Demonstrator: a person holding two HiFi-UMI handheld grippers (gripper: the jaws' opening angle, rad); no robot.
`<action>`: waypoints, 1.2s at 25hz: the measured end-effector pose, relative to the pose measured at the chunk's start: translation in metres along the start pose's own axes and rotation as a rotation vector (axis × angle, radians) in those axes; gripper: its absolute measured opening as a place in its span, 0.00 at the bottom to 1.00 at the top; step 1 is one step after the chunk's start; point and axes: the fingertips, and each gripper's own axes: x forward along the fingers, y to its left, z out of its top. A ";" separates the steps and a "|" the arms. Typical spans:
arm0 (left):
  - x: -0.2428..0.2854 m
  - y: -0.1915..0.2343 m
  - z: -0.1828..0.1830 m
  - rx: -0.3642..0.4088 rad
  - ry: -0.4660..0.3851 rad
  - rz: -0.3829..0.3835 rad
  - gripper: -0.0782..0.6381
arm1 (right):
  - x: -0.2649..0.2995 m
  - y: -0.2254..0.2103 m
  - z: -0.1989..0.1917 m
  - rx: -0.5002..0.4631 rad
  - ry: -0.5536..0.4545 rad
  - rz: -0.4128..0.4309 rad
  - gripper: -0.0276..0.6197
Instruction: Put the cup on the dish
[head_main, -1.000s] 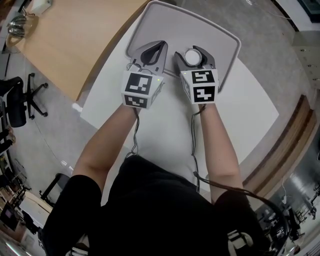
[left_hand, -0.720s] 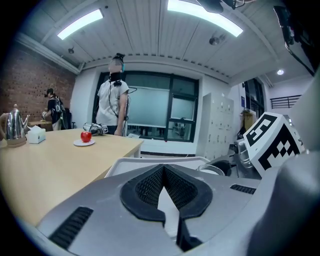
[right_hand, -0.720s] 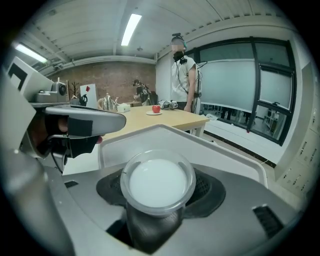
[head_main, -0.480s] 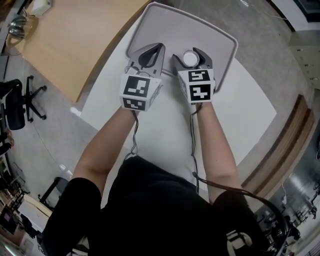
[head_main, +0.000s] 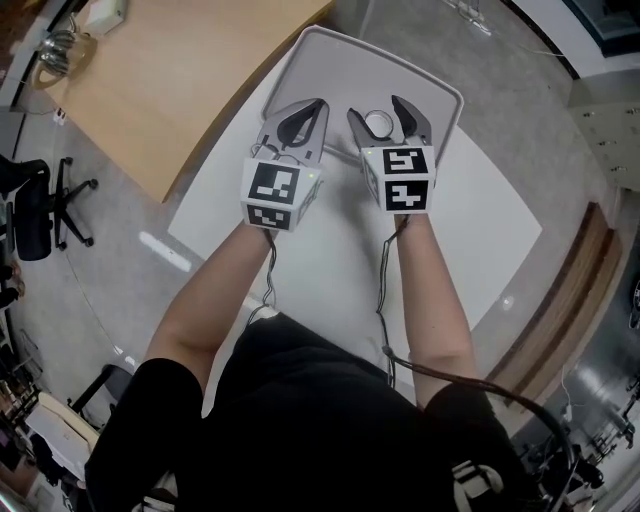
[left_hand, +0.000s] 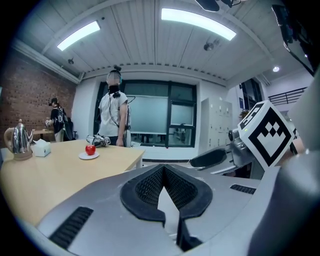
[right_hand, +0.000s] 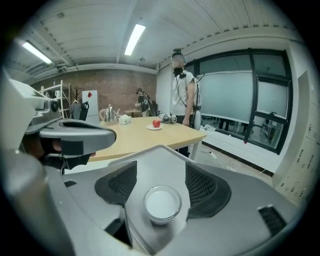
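A small glass cup (head_main: 378, 123) with a white inside stands on the grey dish (head_main: 425, 75), a rounded tray at the far corner of the white table (head_main: 470, 220). My right gripper (head_main: 377, 107) is open around the cup, one jaw on each side. In the right gripper view the cup (right_hand: 162, 203) rests on the dish (right_hand: 160, 162) with a gap to each of the pads (right_hand: 202, 184). My left gripper (head_main: 316, 103) is shut over the dish's near left edge. Its pads (left_hand: 187, 190) meet at the tips and nothing shows between them.
A wooden table (head_main: 170, 80) lies to the left, touching the white one. A red apple (left_hand: 90, 149) on a small plate and a kettle (left_hand: 17, 142) stand on it. A person (left_hand: 114, 112) stands beyond it. An office chair (head_main: 35, 205) is on the floor far left.
My right gripper's jaws have spread apart and let go of the cup, which now stands on the dish. Both grippers have shifted slightly; the left stays shut.
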 end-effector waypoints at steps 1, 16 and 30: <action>-0.004 -0.002 0.005 0.004 -0.008 0.001 0.12 | -0.008 0.001 0.008 -0.004 -0.020 -0.005 0.44; -0.121 -0.105 0.109 0.070 -0.165 0.027 0.12 | -0.229 0.007 0.078 0.032 -0.364 -0.118 0.06; -0.266 -0.258 0.169 0.078 -0.256 0.029 0.12 | -0.435 0.052 0.060 0.040 -0.445 -0.107 0.06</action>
